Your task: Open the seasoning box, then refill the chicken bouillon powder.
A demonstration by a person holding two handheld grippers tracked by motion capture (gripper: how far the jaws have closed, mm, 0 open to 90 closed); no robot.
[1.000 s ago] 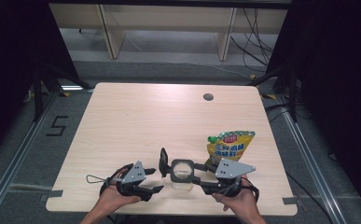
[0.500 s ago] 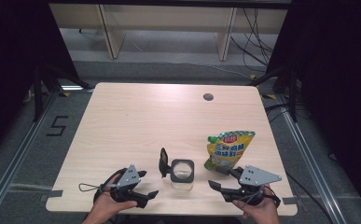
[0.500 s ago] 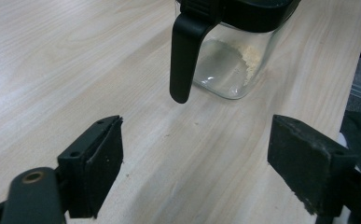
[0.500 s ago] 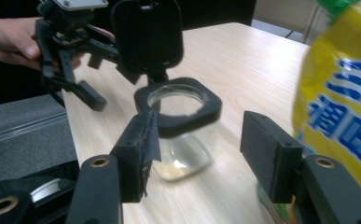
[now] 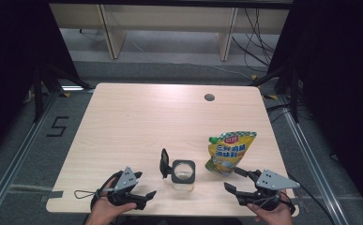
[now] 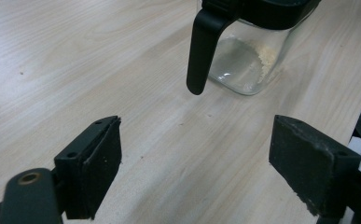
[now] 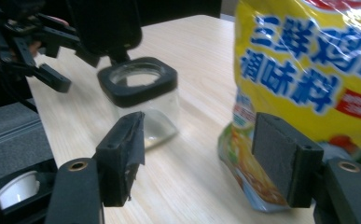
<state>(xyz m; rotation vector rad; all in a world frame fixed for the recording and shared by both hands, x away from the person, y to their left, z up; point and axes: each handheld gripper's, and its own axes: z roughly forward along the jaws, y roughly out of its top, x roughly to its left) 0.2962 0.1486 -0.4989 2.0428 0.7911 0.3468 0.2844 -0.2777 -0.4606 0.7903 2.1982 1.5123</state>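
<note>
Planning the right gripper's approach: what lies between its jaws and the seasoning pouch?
Only bare tabletop in the high view; right gripper is open, the seasoning pouch just beyond.

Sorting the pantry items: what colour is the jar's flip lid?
Black: the jar's flip lid stands open, clearest in the right gripper view.

Clear glass jar (image 5: 183, 174), black flip lid open, upright beside standing yellow seasoning pouch (image 5: 229, 151)
</note>
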